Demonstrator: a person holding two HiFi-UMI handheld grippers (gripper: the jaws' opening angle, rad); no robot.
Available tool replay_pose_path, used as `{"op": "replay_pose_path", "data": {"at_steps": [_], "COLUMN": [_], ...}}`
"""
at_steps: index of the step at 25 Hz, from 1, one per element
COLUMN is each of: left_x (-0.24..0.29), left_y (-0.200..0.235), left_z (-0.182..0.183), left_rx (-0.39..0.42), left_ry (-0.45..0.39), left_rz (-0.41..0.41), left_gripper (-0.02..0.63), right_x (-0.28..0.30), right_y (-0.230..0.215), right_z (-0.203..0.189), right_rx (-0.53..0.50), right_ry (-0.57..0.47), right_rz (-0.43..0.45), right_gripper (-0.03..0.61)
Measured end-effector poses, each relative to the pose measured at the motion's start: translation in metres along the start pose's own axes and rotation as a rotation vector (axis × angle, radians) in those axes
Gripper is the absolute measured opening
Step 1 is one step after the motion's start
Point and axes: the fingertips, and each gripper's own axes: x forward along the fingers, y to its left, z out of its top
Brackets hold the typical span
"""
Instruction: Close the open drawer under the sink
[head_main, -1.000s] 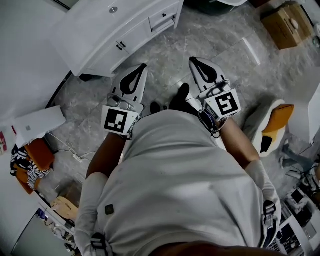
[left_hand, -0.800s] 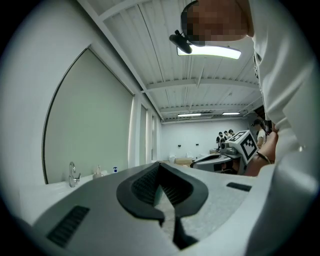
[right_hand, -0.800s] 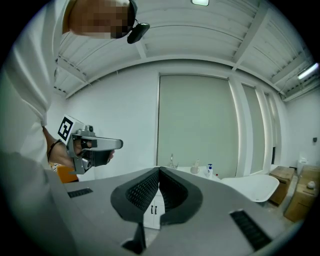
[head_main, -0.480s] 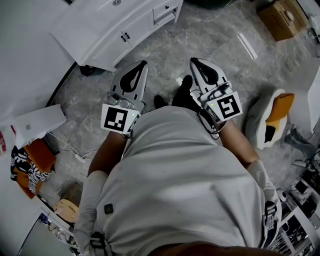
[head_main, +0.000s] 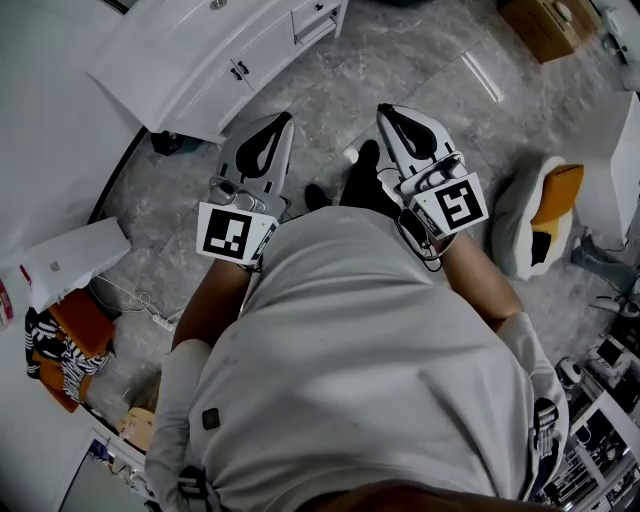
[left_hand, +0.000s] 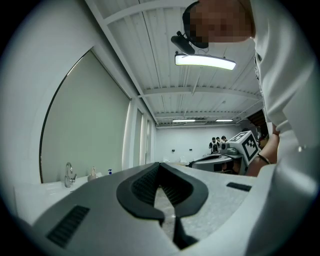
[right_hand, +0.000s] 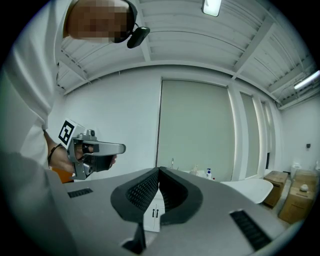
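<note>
Cardboard box (head_main: 545, 25) on grey marble floor (head_main: 420, 70) at top right, flat white box (head_main: 75, 258) far left, well apart.

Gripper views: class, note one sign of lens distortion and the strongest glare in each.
Left gripper view: black round border, straight edges bowed; the strip lamp blows out white. Right gripper view: same round border and bowing; the ceiling lamp glares at the top edge.

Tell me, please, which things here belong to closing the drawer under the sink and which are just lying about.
For the job: drawer; sink cabinet; left hand-held gripper; right hand-held gripper.
Lying about: cardboard box; white box.
</note>
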Motion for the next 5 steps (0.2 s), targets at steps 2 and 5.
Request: {"op": "replay_pose_path", "data": {"at_steps": [2, 5], "left_x": [-0.0001, -0.0008], "left_y": [0.0022, 0.0061], "left_z": [0.0005, 0.0017], "left_rx": [-0.004, -0.007], "left_ry": [-0.003, -0.009], "left_rz": [0.000, 0.000], "left_gripper": [0.009, 0.009], "right_x": [0.0020, 0.0064], "right_y": [0.0004, 0.0018], "right_z": [0.0032, 0.0070], "right_rx": [-0.011, -0.027], "right_ry": [-0.016, -0.034], "right_rz": [0.000, 0.003], "right_gripper": [0.025, 0.025]}}
